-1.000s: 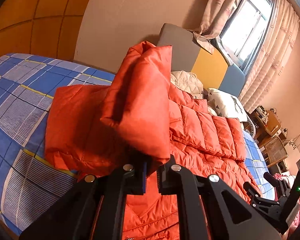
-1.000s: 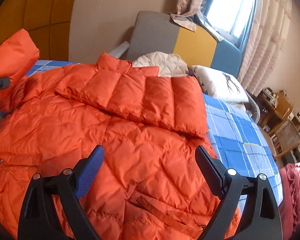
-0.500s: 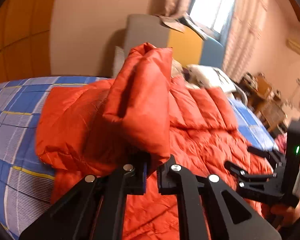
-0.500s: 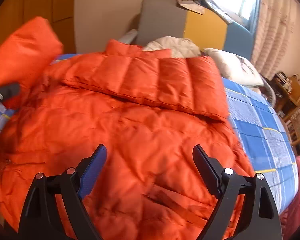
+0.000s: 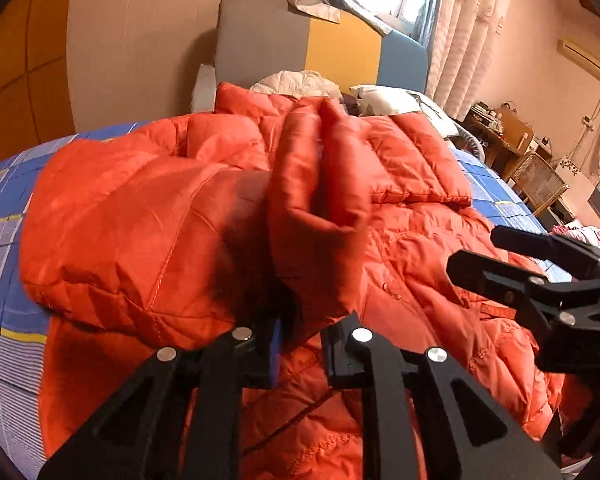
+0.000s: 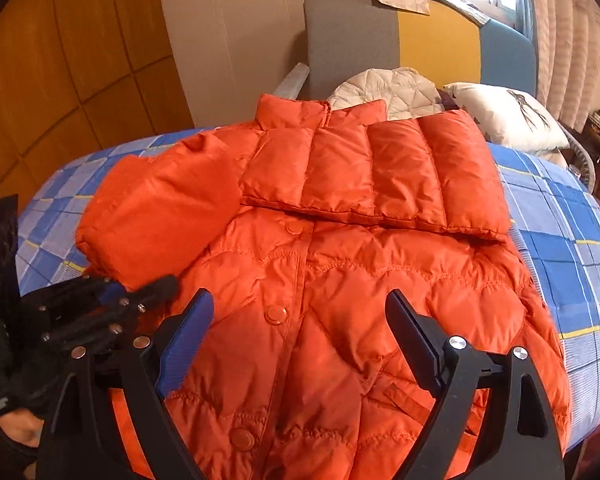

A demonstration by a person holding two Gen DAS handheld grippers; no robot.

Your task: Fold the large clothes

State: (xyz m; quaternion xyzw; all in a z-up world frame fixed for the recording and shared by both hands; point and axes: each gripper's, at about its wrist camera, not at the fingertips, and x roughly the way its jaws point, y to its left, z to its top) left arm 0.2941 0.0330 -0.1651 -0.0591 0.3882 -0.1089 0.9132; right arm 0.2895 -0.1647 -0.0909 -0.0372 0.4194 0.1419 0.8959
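Orange down jacket point(image 6: 340, 300) lies front-up on the bed point(image 6: 572, 248), one sleeve point(image 6: 372, 176) folded across the chest. Left gripper point(image 5: 300, 354) clamped on the other sleeve point(image 5: 316, 216), lifted at 9 o'clock of the jacket. Right gripper point(image 6: 300, 328) hovers over the front, fingers wide apart.

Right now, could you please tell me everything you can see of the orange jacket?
The jacket is a puffy, quilted orange garment with shiny fabric, lying front-up on the blue checked bed. Snap buttons run down its closed front, and the collar points toward the headboard. One sleeve is already folded flat across the chest. The other sleeve is lifted off the bed, pinched in the left gripper. The right gripper hovers open above the lower front.
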